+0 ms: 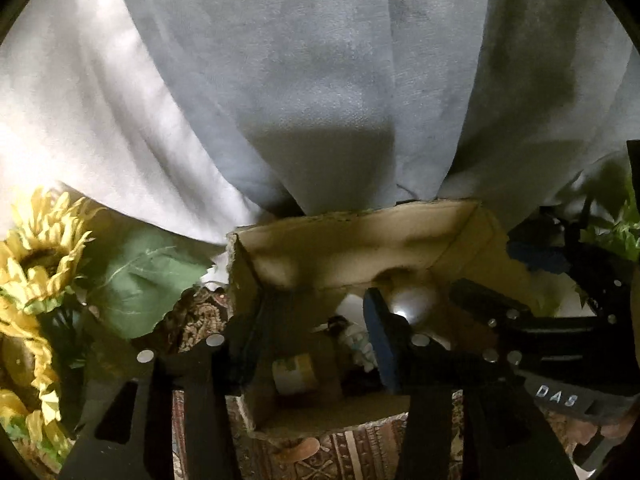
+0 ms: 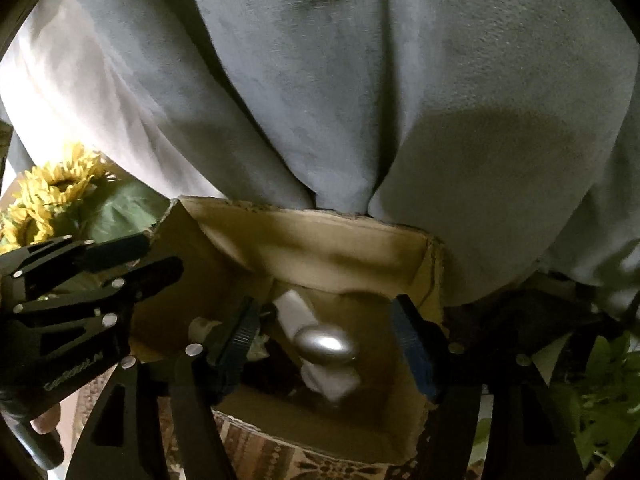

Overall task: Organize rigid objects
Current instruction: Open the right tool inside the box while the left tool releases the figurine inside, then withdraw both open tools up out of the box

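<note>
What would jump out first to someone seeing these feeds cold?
Probably the open cardboard box in the middle, in front of a big grey curtain, with a shiny silver egg-shaped object lying inside between the right gripper fingers. Next, the yellow sunflowers left of the box, and the left gripper hovering over the box's left edge.

We can't identify the small items deep in the cardboard box, dim and half hidden behind fingers; sunflowers cut off.
</note>
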### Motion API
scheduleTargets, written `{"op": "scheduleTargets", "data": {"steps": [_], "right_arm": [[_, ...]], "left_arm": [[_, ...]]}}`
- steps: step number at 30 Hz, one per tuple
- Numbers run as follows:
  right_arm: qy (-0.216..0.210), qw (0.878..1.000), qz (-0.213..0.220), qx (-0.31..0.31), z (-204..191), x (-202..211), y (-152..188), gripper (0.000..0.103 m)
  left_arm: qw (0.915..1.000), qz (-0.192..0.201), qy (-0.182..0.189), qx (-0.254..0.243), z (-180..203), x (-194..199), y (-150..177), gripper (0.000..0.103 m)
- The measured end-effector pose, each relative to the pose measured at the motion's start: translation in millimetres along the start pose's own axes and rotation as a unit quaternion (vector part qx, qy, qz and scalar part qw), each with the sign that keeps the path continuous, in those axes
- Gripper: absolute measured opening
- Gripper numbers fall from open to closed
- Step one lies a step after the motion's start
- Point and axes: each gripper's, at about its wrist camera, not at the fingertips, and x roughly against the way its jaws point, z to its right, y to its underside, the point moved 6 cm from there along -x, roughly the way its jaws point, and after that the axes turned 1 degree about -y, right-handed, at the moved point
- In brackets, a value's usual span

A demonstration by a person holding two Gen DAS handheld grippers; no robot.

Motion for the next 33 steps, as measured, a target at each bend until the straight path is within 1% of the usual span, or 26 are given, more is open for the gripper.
{"op": "scheduleTargets", "data": {"steps": [3, 4, 7, 10, 17, 19, 21, 23, 27, 30, 33], "right_arm": [[0.012, 1.0, 0.008, -0.004, 2.7, 4.7, 2.0, 0.074], [0.017, 1.0, 0.014, -0.004, 2.9, 7.5, 3.6, 0.074], [0.032, 0.999, 0.034, -0.003, 2.1, 20.9, 9.2, 0.075], [0.049, 0.997, 0.059, -0.002, -2.0, 38.0, 13.8, 0.079], [0.078, 0.989, 0.126, 0.021, -22.0, 91.0, 27.8, 0.087], [0.086, 0.985, 0.144, 0.027, -26.4, 105.3, 31.1, 0.089], [0.093, 0.981, 0.164, 0.035, -32.3, 121.2, 36.7, 0.092], [0.095, 0.978, 0.181, 0.041, -37.4, 138.0, 45.3, 0.093], [0.087, 0.974, 0.204, 0.05, -50.1, 160.2, 62.2, 0.094], [0.075, 0.972, 0.215, 0.053, -59.2, 171.2, 78.5, 0.094], [0.063, 0.973, 0.216, 0.051, -65.7, 176.2, 92.1, 0.094]], "left_arm": [[0.9997, 0.016, -0.018, 0.0, -1.3, 12.9, 7.3, 0.058], [0.9994, 0.024, -0.024, -0.001, -1.7, 18.8, 10.4, 0.059], [0.9981, 0.043, -0.043, 0.006, -6.3, 34.3, 16.6, 0.065], [0.9958, 0.068, -0.061, 0.011, -10.5, 56.8, 26.9, 0.069], [0.9873, 0.119, -0.104, 0.019, -13.4, 112.8, 54.0, 0.085], [0.9847, 0.13, -0.113, 0.022, -13.8, 125.4, 62.4, 0.086], [0.9818, 0.141, -0.123, 0.029, -13.0, 140.4, 74.2, 0.09], [0.9795, 0.15, -0.13, 0.035, -13.6, 152.9, 86.3, 0.092], [0.9741, 0.165, -0.15, 0.038, -12.8, 177.6, 109.1, 0.095], [0.9677, 0.182, -0.171, 0.038, -14.5, 194.8, 126.0, 0.096], [0.9612, 0.197, -0.19, 0.031, -12.7, 207.6, 142.4, 0.097]]}}
